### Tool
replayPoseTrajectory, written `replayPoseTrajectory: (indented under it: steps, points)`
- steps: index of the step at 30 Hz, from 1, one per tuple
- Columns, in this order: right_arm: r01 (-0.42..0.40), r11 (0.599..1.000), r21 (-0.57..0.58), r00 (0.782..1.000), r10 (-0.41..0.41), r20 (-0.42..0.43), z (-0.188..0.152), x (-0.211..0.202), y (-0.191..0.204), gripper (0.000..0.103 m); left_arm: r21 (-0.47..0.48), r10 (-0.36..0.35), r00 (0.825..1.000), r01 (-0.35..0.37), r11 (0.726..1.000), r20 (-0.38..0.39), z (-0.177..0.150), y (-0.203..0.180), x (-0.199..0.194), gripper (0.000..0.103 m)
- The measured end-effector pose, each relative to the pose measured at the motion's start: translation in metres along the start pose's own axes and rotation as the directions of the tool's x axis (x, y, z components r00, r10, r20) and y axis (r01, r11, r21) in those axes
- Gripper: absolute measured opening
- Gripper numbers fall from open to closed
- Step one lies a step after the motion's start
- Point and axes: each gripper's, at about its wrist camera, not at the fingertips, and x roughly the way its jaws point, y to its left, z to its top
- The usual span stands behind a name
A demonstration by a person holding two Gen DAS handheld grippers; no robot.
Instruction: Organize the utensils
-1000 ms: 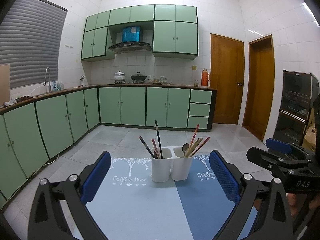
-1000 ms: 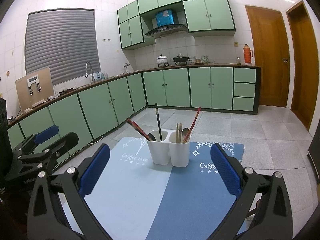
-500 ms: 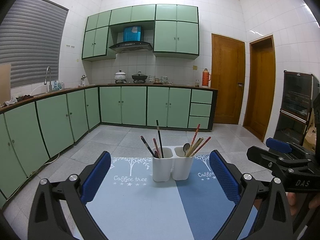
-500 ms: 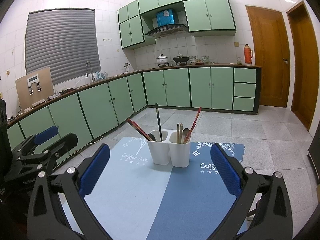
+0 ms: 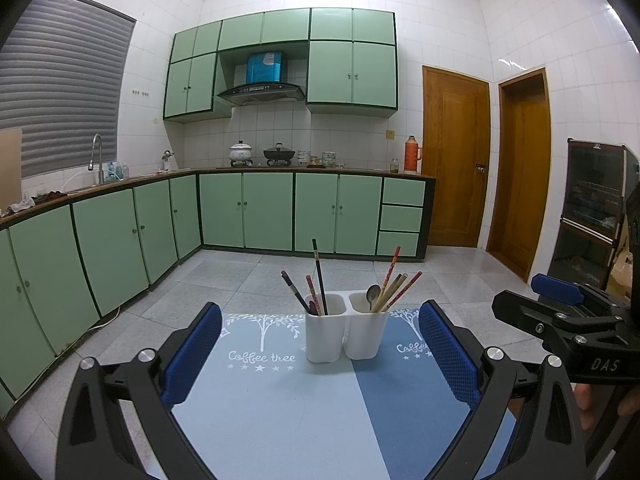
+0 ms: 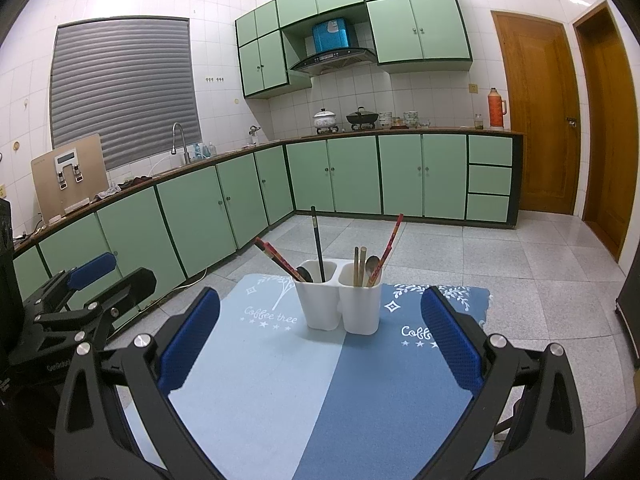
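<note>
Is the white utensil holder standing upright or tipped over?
Upright: the white utensil holder sits flat on the blue mat, openings upward, chopsticks and spoon standing inside.

A white two-compartment holder (image 5: 345, 332) is standing upright on the blue mat (image 5: 280, 408), holding chopsticks (image 5: 318, 276) leaning in both compartments and a spoon (image 5: 373, 294) in the right one.
</note>
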Motion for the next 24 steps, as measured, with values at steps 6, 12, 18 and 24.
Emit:
replayPoseTrajectory:
  steps: [6, 12, 18, 24]
  points:
    - [0.000, 1.000, 0.001, 1.000, 0.000, 0.000, 0.0000, -0.0002, -0.0003, 0.098, 0.001, 0.001, 1.000, -0.001, 1.000, 0.000, -0.0003, 0.0004, 0.0003, 0.097]
    - [0.000, 1.000, 0.000, 1.000, 0.000, 0.000, 0.0001, -0.0003, -0.0003, 0.098, 0.000, 0.002, 1.000, -0.002, 1.000, -0.001, -0.0002, 0.0013, 0.0004, 0.097]
    - [0.001, 1.000, 0.001, 1.000, -0.001, -0.001, 0.0002, -0.0005, -0.0004, 0.098, 0.000, 0.002, 1.000, -0.002, 1.000, -0.001, -0.0008, 0.0013, 0.0002, 0.097]
    - [0.001, 1.000, 0.001, 1.000, -0.001, -0.002, -0.0006, 0.0006, -0.0006, 0.098, 0.001, 0.003, 1.000, -0.003, 1.000, -0.002, -0.0024, 0.0020, 0.0001, 0.097]
